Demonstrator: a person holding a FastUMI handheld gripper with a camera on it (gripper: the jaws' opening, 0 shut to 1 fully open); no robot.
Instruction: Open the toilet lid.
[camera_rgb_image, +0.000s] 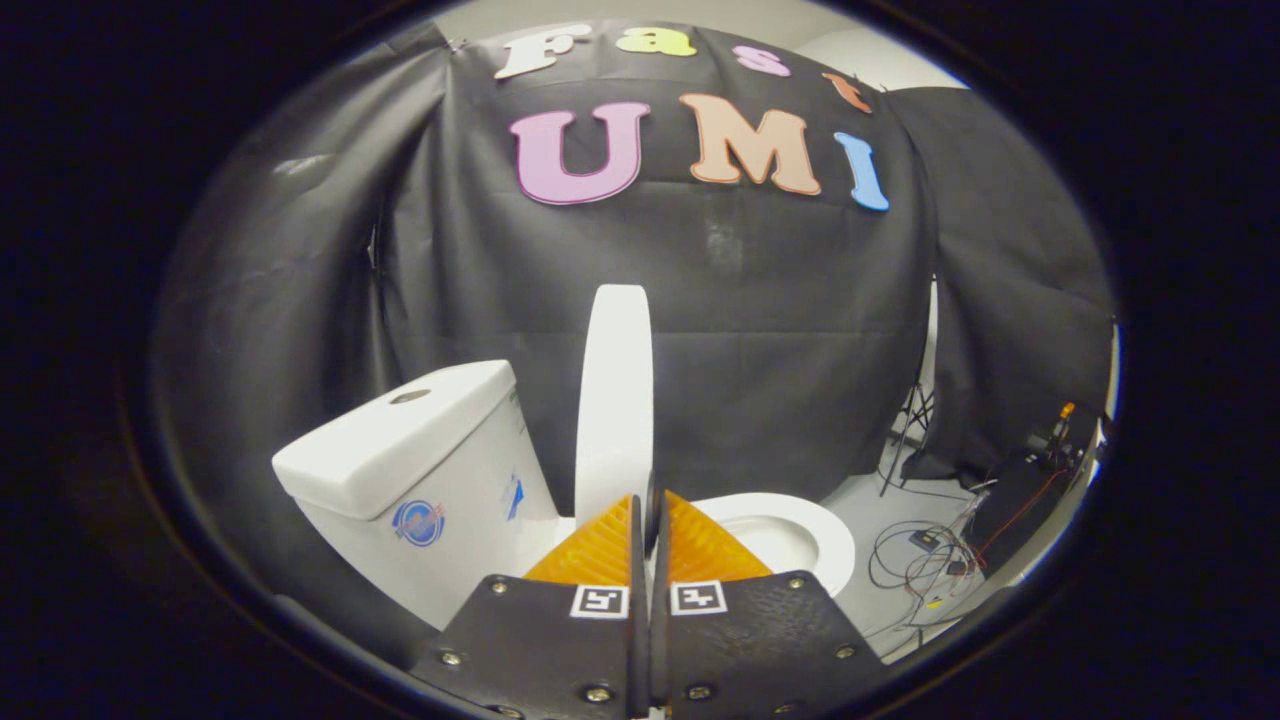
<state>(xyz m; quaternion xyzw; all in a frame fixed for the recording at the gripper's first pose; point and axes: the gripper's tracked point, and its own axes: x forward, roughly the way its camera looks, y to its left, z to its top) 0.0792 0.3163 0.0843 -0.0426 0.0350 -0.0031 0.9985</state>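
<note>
**Gripper view: toilet lid raised, seen edge-on**

Toilet lid stands upright, long axis vertical, seen edge-on as a narrow white slab with a rounded top. Its lower end meets the toilet just beyond the fingertips; the upper end rises against the black cloth wall. The broad faces point left towards the tank and right over the bowl.

Gripper: jaws nearly closed, only a thin slit between them. The tips sit at the lid's lower right edge, where a small dark part shows in the slit. I cannot tell if both fingers press on the lid or on that part.

Lid surface is plain glossy white, smooth, no marks visible.

White tank is left of the lid, with a flush button on its top and two blue stickers on its near side. Seat ring lies flat to the right of the fingers, bowl open inside it. Loose cables and a dark box sit on the pale floor beyond the bowl.
</note>
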